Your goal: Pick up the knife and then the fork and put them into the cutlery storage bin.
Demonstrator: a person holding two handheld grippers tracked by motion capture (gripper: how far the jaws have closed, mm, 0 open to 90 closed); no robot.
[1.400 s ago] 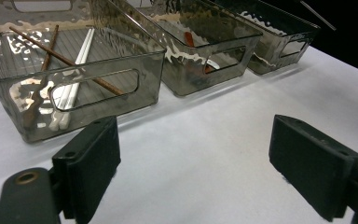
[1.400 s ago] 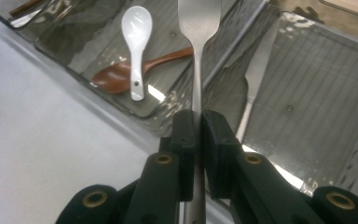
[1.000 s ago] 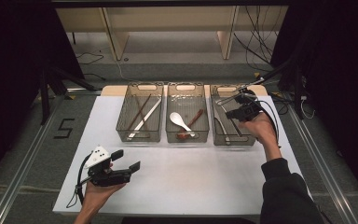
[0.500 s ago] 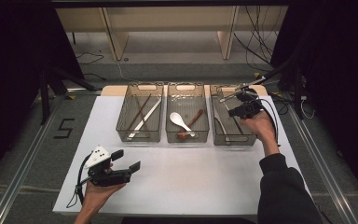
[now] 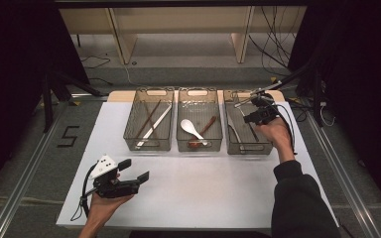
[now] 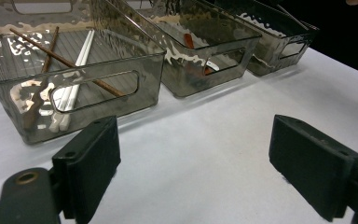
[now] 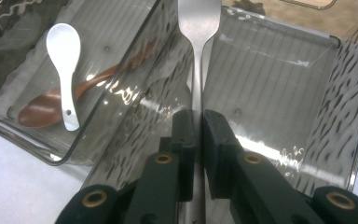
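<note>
My right gripper is shut on the handle of a metal utensil, which sticks out ahead of the jaws over the right bin. In the high view the right gripper hovers above that bin at the table's far right. My left gripper rests in a hand near the front left, a little above the white table. Its jaws stand wide open with nothing between them.
Three clear bins stand in a row at the back. The left bin holds brown and white chopsticks. The middle bin holds a white spoon and a brown wooden spoon. Cables trail off right.
</note>
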